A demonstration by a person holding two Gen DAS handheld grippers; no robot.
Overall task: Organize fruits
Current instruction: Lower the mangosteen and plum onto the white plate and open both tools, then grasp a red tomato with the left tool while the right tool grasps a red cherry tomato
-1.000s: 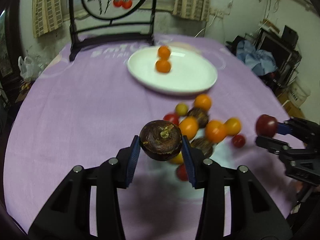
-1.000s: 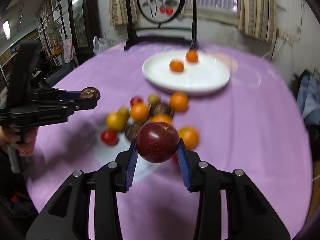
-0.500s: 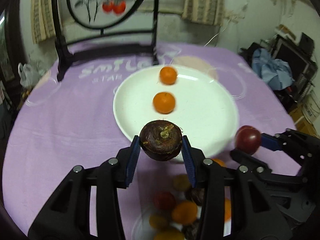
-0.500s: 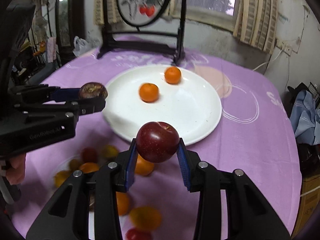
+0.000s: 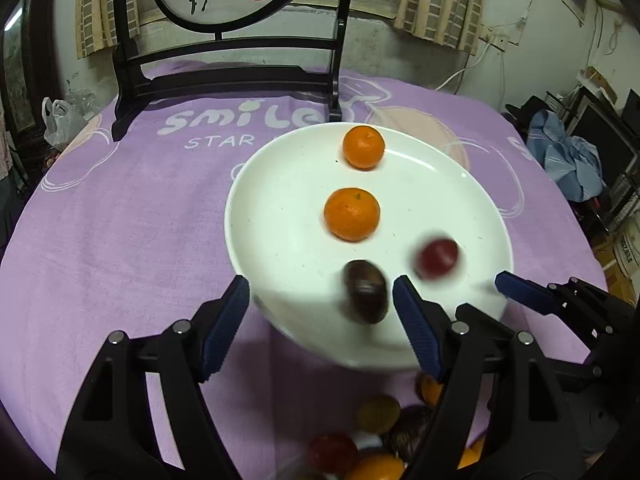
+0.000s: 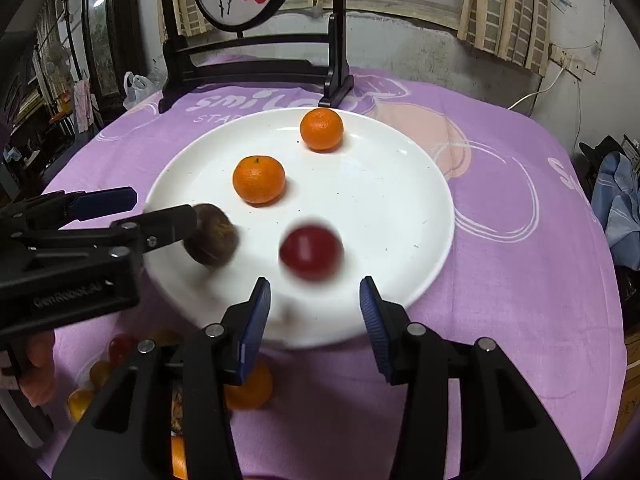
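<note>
Both tools open over plate; both fruits released, blurred, just ahead of the jaws.

Left tool (image 5: 321, 320): jaws have just been opening, pads now clear of the mangosteen (image 5: 365, 293), which sits blurred between the tips, nearer the right pad, on or just above the near rim of the plate (image 5: 256, 216). Right tool (image 6: 315, 314): jaws have also just been opening; the plum (image 6: 310, 253) lies just beyond the tips, centred on the gap, over the plate's near part. Two oranges (image 6: 259, 179) rest further in, apart from both. Judgement: next picks lie behind the tools; the loose pile (image 5: 376, 440) sits on the surface below the plate's near edge, under both tools, so each must draw back and down.
</note>
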